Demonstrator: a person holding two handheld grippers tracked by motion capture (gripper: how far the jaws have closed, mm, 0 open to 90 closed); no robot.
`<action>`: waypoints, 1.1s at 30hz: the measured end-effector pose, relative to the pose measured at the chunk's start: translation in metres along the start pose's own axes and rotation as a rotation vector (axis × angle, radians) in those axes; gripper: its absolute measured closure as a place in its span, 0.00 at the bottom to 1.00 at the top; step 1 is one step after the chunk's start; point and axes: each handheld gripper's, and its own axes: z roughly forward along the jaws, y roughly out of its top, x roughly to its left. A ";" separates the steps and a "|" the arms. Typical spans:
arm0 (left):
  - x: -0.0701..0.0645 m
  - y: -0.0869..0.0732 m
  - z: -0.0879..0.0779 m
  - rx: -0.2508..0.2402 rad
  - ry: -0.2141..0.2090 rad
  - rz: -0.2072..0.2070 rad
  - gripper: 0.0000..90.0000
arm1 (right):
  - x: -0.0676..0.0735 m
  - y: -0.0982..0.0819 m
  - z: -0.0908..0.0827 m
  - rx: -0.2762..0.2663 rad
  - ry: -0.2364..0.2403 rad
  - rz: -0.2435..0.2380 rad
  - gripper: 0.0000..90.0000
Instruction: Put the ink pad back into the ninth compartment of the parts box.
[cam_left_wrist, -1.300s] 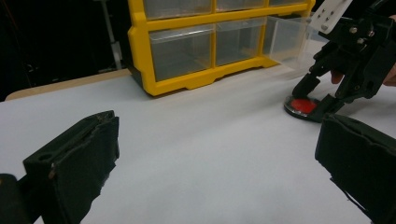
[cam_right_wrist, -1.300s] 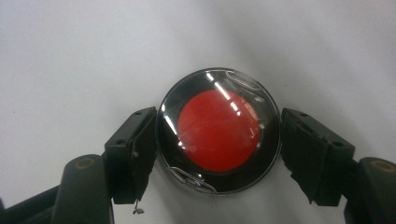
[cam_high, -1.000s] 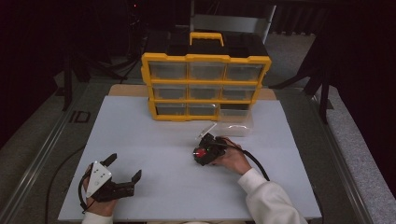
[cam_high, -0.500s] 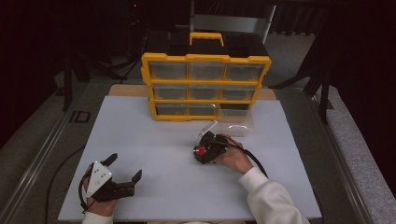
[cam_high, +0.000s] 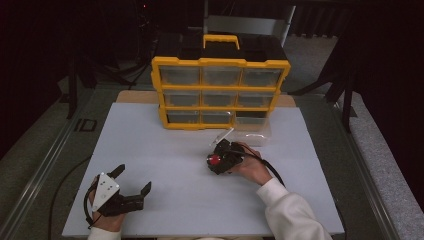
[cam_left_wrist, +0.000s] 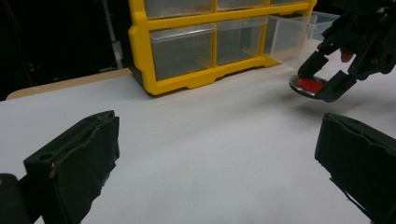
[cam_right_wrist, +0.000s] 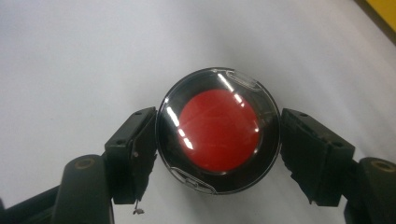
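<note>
- White board under both grippers; left gripper near edge, jaws spread, nothing between.
- Right gripper mid-board, jaws pinching round red-centred case by its rim.
- Yellow drawer cabinet beyond, bottom-right drawer pulled out.

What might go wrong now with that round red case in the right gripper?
The right gripper pinches the round case only at its smooth curved rim, so it may slip or pop out. The open drawer of the organizer sits close behind; a careless move might knock its clear wall.
</note>
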 end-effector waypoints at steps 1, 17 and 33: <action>0.000 0.000 0.000 0.001 0.001 0.000 0.00 | 0.000 0.000 -0.001 0.000 -0.002 0.001 0.32; 0.000 0.000 0.000 -0.001 0.001 0.001 0.00 | -0.004 0.004 -0.013 -0.026 -0.016 0.010 0.32; 0.000 0.000 0.000 -0.004 0.001 0.002 0.00 | -0.009 0.012 -0.026 -0.059 -0.027 0.014 0.33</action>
